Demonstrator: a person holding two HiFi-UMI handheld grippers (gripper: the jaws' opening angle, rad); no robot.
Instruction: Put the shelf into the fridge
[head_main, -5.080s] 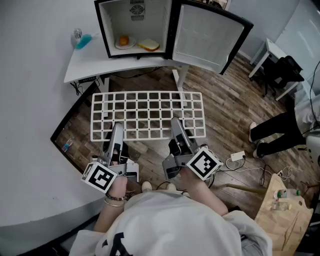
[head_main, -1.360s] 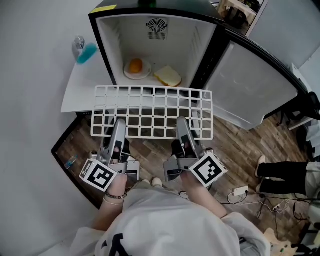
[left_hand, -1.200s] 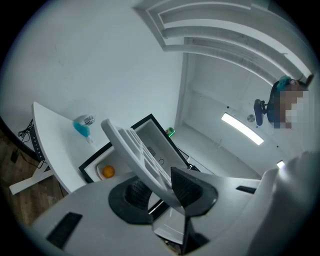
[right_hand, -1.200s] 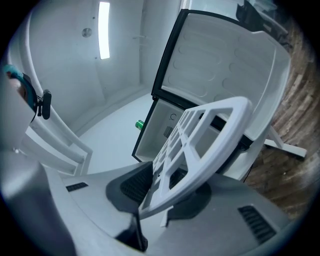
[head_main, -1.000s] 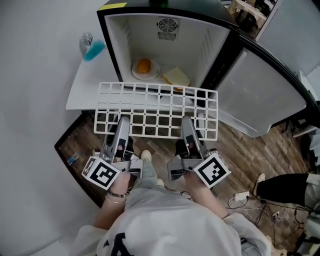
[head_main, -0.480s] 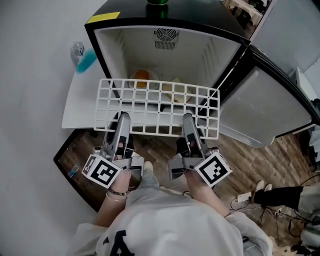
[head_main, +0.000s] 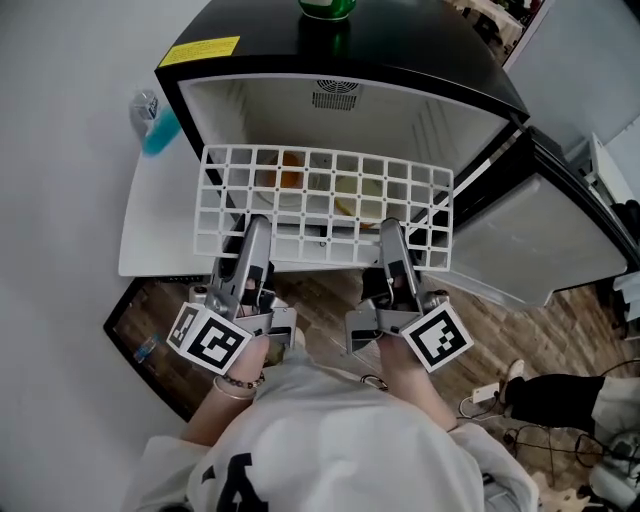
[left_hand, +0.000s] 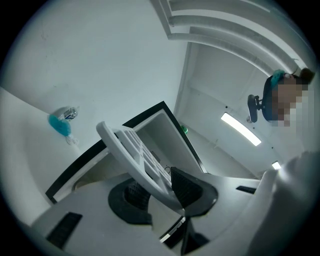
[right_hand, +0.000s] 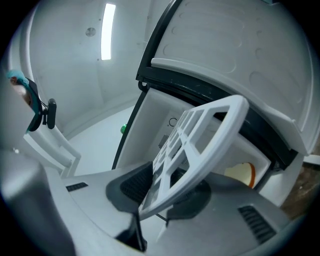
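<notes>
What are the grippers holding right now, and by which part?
Both hold the white grid shelf by its near long edge: the left gripper toward its left end, the right gripper toward its right end.

A white table (head_main: 155, 235) carries the open black fridge (head_main: 400, 62), with a teal-tipped bottle (head_main: 152, 118) beside it at the left and a green thing (head_main: 327, 8) on the fridge's top.

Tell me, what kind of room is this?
Probably a workroom or lab, not a home kitchen: the small black mini fridge stands open on a white table, and loose cables lie on the brown wood-plank floor.
</notes>
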